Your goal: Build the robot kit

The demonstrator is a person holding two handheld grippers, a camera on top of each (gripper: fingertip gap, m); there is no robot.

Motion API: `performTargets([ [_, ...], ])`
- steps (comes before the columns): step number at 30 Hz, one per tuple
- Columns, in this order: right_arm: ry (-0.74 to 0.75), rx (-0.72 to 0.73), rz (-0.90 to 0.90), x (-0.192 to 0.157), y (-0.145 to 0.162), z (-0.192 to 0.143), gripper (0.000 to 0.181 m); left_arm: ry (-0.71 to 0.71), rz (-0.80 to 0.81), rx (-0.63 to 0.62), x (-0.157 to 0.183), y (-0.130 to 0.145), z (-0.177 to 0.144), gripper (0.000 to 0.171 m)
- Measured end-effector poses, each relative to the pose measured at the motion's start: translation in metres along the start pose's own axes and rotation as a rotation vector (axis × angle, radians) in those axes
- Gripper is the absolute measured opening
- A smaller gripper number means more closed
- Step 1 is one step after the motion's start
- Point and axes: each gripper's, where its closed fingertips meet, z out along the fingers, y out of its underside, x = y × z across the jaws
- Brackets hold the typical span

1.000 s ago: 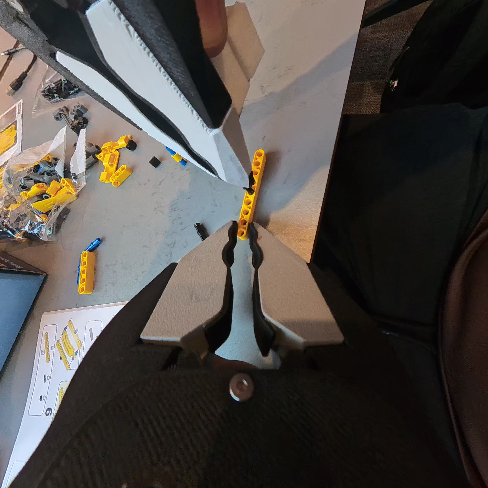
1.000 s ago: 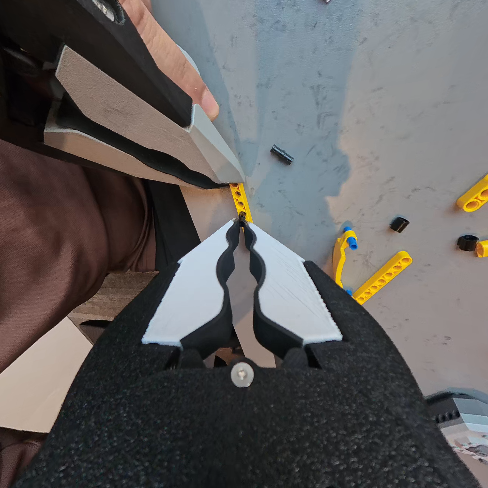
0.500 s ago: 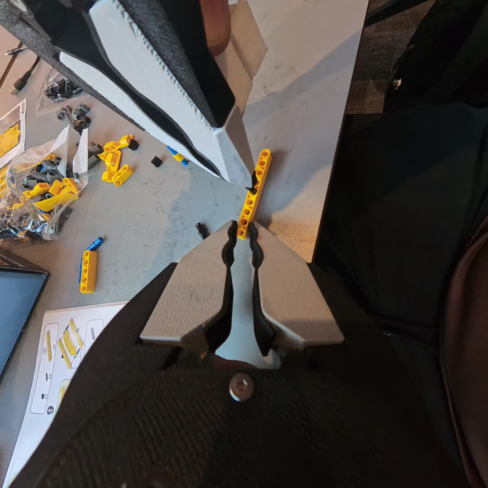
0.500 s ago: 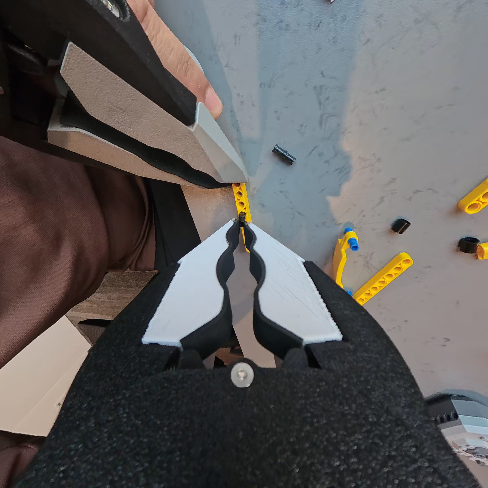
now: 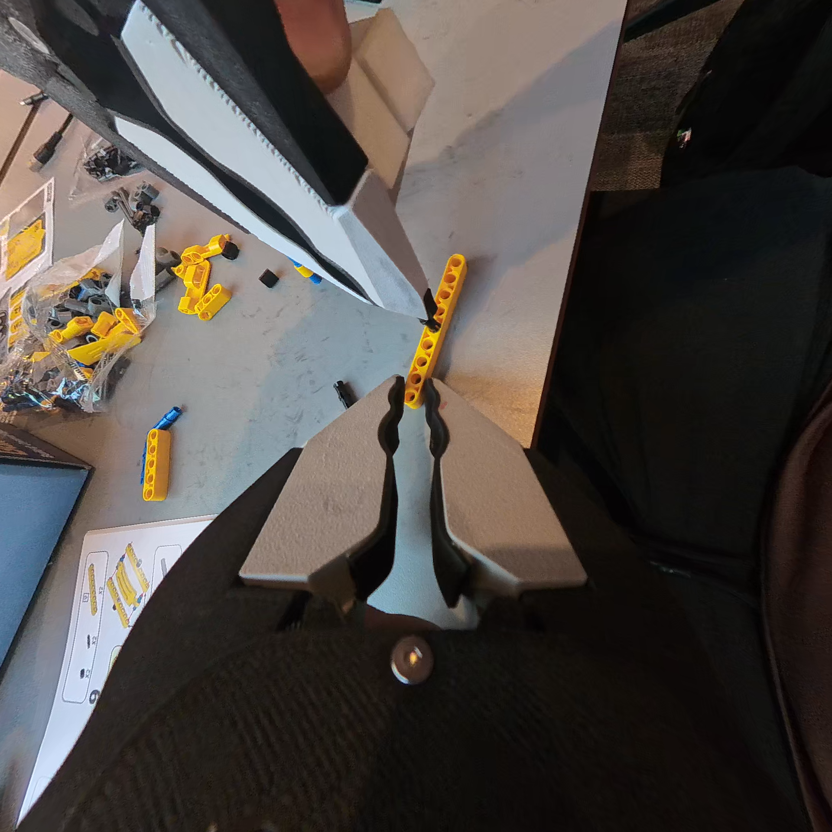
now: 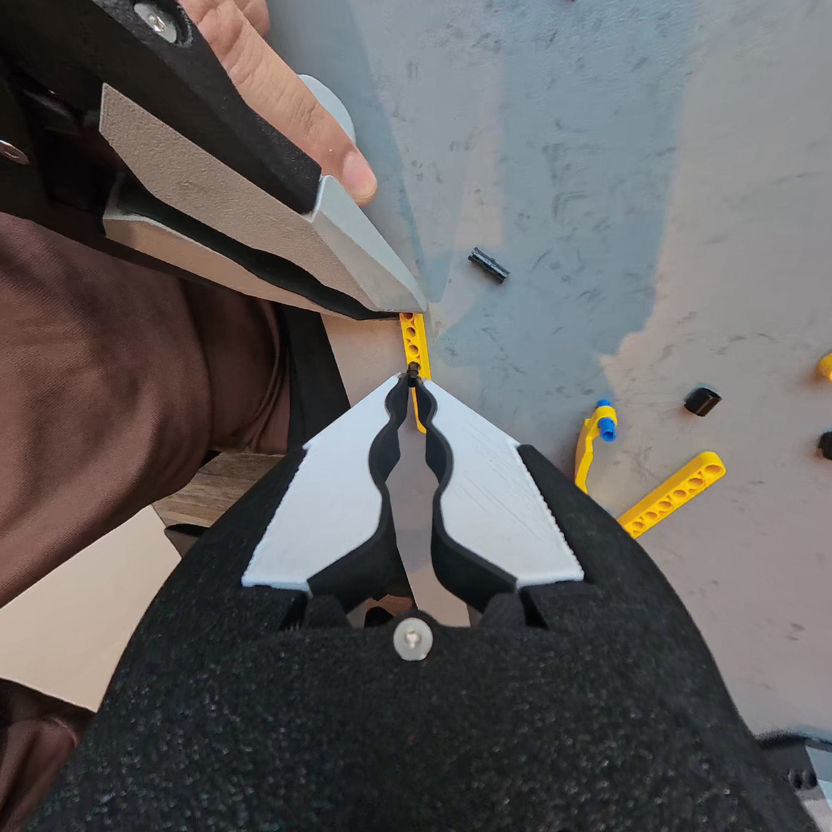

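Observation:
My left gripper (image 5: 412, 383) is shut on the near end of a long yellow holed beam (image 5: 439, 315), which lies just inside the grey table's right edge. My right gripper (image 6: 411, 379) is shut on a small black pin (image 6: 412, 374). It holds the pin against a hole near the middle of the beam (image 6: 414, 342). In the left wrist view the right gripper (image 5: 421, 310) comes down from the upper left, with the pin (image 5: 430, 310) at its tip touching the beam. In the right wrist view the left gripper (image 6: 416, 308) covers the beam's far end, with a hand behind it.
A loose black pin (image 5: 342, 392) lies left of the left gripper. Further left are a short yellow beam with a blue pin (image 5: 156, 463), a bag of parts (image 5: 76, 324), loose yellow pieces (image 5: 202, 283), an instruction sheet (image 5: 103, 599) and a dark box (image 5: 31, 517). The table edge (image 5: 562, 315) runs close on the right. The grippers are tip to tip, or close to it.
The beam's far end has swung slightly to the right while both grippers keep their grip. The pin stays pressed at the beam.

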Motion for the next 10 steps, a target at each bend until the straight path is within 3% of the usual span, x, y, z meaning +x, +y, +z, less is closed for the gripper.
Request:
performTargets([
  [10,0.175,0.011,-0.092,0.0003,-0.0007,0.0004,0.002,0.007,-0.008,0.0,0.0,0.0002,0.0001,0.006],
])
